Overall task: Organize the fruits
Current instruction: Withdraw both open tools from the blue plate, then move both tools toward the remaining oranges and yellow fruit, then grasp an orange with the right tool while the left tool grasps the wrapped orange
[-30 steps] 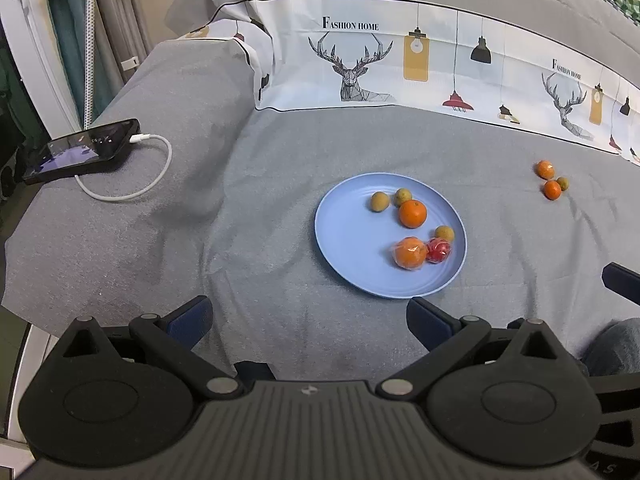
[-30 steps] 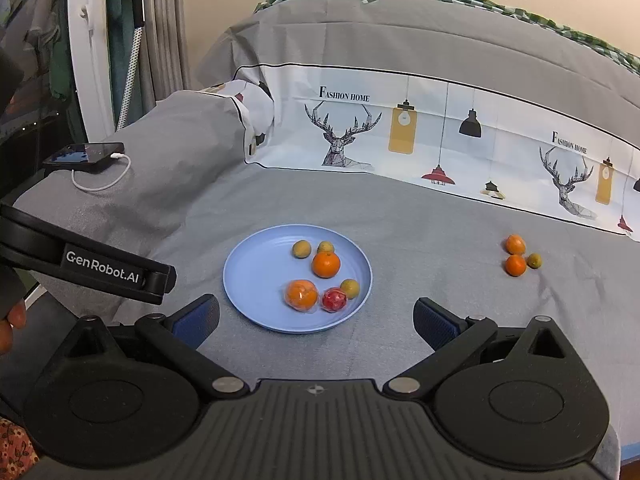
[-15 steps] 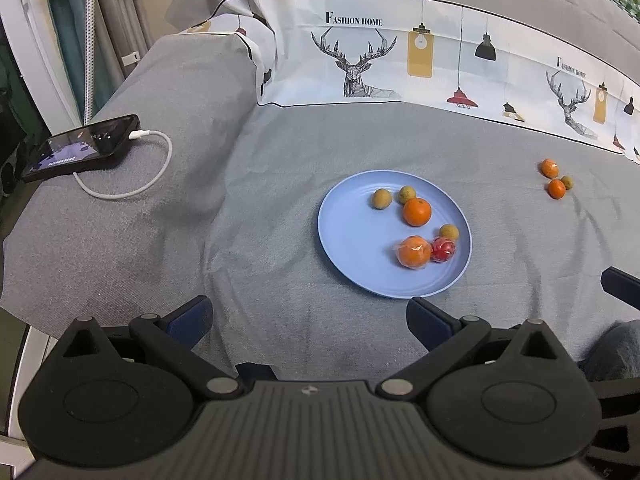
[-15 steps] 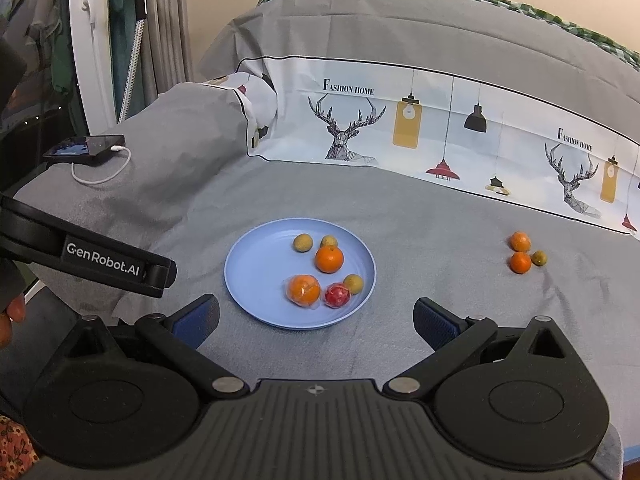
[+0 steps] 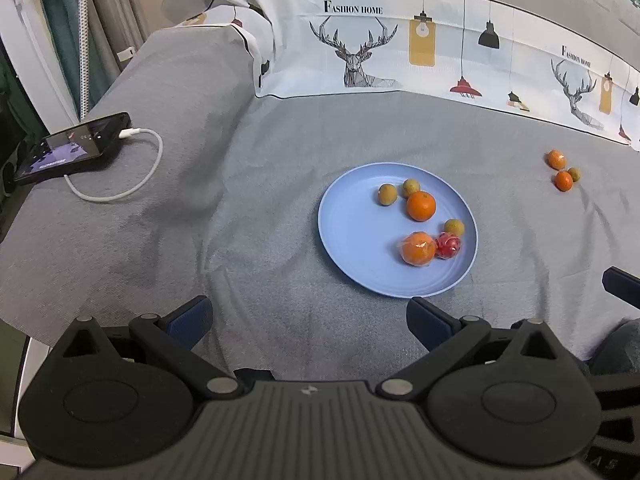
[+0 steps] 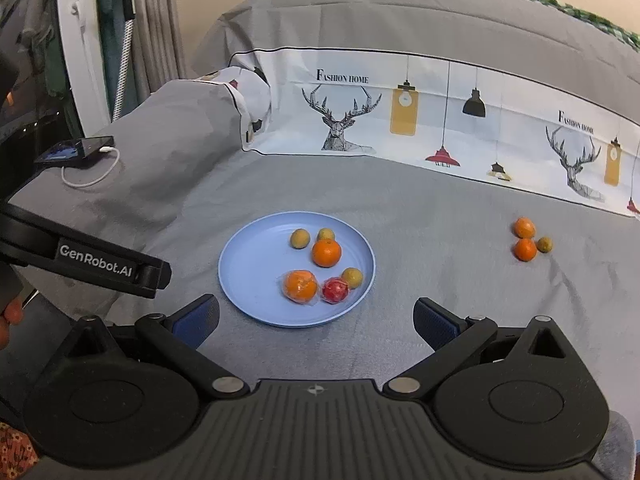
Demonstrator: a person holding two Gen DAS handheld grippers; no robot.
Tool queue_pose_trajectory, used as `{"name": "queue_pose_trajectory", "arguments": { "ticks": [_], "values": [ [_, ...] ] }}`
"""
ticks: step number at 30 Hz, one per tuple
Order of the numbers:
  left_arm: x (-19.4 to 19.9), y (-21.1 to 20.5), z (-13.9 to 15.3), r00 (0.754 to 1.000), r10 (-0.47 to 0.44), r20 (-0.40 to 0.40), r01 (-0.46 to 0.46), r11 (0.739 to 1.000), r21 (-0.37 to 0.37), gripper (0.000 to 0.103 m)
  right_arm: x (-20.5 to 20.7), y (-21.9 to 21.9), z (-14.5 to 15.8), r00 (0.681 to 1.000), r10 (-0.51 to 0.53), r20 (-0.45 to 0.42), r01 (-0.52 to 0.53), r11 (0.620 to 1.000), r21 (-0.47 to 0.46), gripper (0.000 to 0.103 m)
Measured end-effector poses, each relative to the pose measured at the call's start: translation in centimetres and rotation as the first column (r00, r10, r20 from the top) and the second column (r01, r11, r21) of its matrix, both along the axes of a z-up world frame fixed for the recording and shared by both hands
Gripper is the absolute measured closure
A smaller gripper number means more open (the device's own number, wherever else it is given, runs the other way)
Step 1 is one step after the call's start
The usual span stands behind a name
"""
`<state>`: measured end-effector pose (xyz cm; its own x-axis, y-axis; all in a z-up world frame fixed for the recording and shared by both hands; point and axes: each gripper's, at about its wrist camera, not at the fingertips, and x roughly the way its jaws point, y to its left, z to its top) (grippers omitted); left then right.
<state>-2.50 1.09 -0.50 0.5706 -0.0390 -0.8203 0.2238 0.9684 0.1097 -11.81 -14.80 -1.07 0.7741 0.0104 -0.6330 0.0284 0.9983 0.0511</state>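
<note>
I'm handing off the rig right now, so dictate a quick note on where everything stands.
Left tongs and right tongs: both open, empty, held short of the round blue plate.
On the plate: two oranges, three small yellow-green fruits, one red fruit; one orange and the red fruit look plastic-wrapped.
Left: three loose fruits on the grey bedcover to the right, two small oranges and a small green fruit.

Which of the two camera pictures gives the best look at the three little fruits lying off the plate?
The right wrist view: the three loose fruits sit larger and clearly apart there. The left wrist view shows the same cluster, smaller and squeezed near the picture's edge.
</note>
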Motion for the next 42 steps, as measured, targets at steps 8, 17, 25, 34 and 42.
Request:
{"name": "queue_pose_trajectory", "arguments": {
  "ticks": [8,17,25,34,42],
  "values": [
    [1.6,-2.3,-1.1,0.998,-0.03,-0.046,0.031,0.999,0.034,0.0,0.8,-3.4,-1.4,0.995,-0.098,-0.012,0.098,0.994,0.046,0.001],
    [4.2,-7.8,-2.2,0.991,-0.089,-0.096,0.093,0.995,0.032,0.0,1.5,-12.3,-3.6,0.944,-0.33,-0.006,0.33,0.943,0.047,0.001],
    [7.8,-14.7,-3.9,0.986,-0.131,-0.102,0.135,0.99,0.041,0.0,4.9,-22.1,-7.3,0.851,-0.525,0.013,0.523,0.85,0.058,0.001],
    [11.3,-20.9,-6.5,0.975,-0.182,-0.129,0.193,0.978,0.077,0.0,15.6,-27.9,-14.1,0.848,-0.53,-0.005,0.529,0.847,0.042,0.001],
    [14.7,-26.6,-9.0,0.963,-0.248,-0.109,0.258,0.962,0.088,0.0,18.2,-29.1,-16.3,0.827,-0.563,-0.003,0.561,0.825,-0.069,0.067]
  ]
}}
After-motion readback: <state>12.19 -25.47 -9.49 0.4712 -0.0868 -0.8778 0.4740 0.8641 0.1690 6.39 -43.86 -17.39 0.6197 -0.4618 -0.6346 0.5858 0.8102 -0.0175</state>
